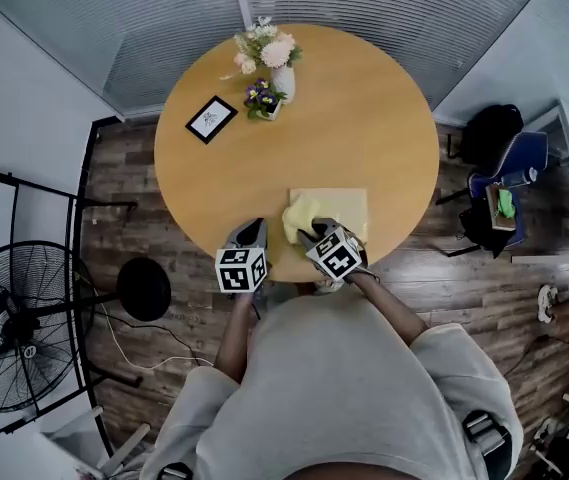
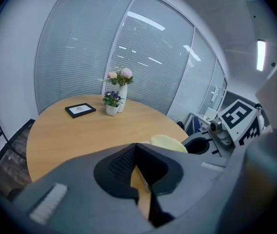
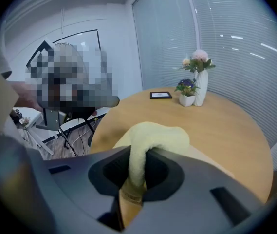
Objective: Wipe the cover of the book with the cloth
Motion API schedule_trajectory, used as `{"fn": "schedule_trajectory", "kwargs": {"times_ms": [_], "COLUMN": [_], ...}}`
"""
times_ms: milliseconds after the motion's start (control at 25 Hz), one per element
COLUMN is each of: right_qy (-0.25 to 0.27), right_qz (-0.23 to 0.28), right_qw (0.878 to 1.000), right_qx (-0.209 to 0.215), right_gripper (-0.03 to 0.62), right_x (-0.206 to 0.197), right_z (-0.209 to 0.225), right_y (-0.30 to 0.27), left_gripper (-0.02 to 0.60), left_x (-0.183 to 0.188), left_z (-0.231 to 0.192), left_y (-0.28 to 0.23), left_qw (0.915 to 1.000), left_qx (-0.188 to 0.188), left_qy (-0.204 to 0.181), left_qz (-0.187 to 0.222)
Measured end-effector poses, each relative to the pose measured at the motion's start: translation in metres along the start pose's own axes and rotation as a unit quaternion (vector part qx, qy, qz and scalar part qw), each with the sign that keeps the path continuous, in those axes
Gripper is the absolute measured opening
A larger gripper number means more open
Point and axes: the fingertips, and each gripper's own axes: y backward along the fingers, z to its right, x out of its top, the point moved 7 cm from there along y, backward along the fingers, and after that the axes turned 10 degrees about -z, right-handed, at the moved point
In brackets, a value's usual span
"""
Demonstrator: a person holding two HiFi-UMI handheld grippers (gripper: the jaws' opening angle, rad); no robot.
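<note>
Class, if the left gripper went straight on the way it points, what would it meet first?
Probably only bare table, then the small potted plant far across; the yellow cloth lies to its right.

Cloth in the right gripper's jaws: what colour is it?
The cloth is pale yellow; it shows best in the right gripper view.

The left gripper sits low in the head view, its jaws pointing toward 12 o'clock and closed together with nothing between them, while the bare left forearm runs back toward 6 o'clock. Just beside it at 3 o'clock, the right gripper angles toward 11 o'clock, its jaws clamped on a fold of the yellow cloth. The bare right forearm trails off toward 4 o'clock.
</note>
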Motion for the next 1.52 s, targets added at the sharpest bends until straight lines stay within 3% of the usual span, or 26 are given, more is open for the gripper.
{"fn": "schedule_trajectory", "kwargs": {"times_ms": [440, 800, 1520], "right_qy": [0.000, -0.024, -0.061], "right_qz": [-0.054, -0.057, -0.056], "right_qw": [0.998, 0.997, 0.996], "right_qx": [0.027, 0.047, 0.019], "right_gripper": [0.060, 0.060, 0.060], "right_x": [-0.018, -0.028, -0.057], "right_z": [-0.012, -0.008, 0.013], "right_y": [-0.033, -0.042, -0.016], "left_gripper": [0.006, 0.006, 0.006], "left_x": [-0.005, 0.000, 0.010], "left_z": [-0.011, -0.008, 0.016], "left_y": [0.005, -0.004, -0.023], "left_qw": [0.9999, 0.9999, 0.9992], "left_qx": [0.009, 0.000, -0.027], "left_qy": [0.011, 0.003, -0.024], "left_qz": [-0.006, -0.010, -0.017]}}
